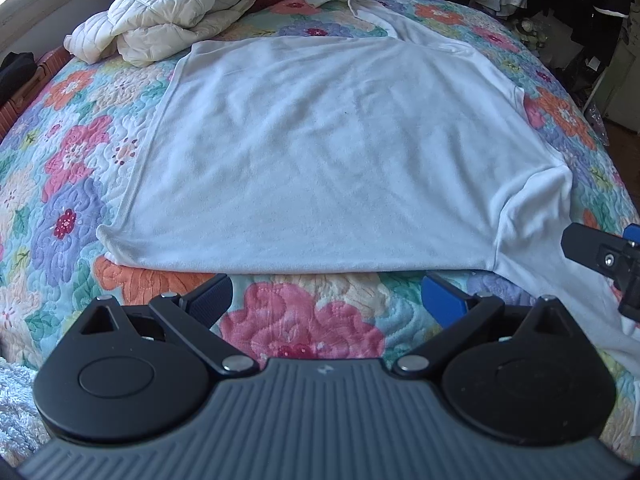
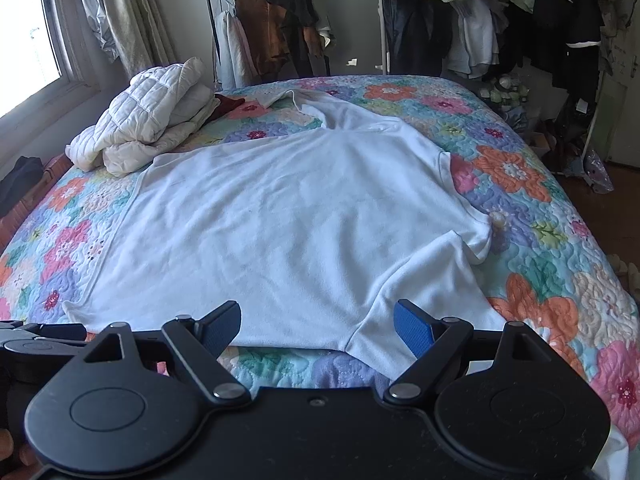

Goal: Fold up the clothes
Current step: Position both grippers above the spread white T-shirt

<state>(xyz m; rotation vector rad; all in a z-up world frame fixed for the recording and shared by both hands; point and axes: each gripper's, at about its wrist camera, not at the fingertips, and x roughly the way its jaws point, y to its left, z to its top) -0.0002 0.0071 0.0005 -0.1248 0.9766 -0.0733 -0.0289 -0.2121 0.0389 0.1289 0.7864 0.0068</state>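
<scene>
White cotton T-shirt [image 1: 320, 152] lies spread flat across the floral quilt [image 1: 72, 168] on the bed.

Its body fills the middle of the bed, one sleeve trailing toward the near right edge. The left claw [image 1: 326, 300] hangs over bare quilt just short of the shirt's near edge, jaws spread wide and empty. The right claw [image 2: 318, 326] gapes equally wide above the near edge and sleeve, gripping nothing. A cream quilted jacket [image 2: 148, 120] is heaped at the far left.
</scene>
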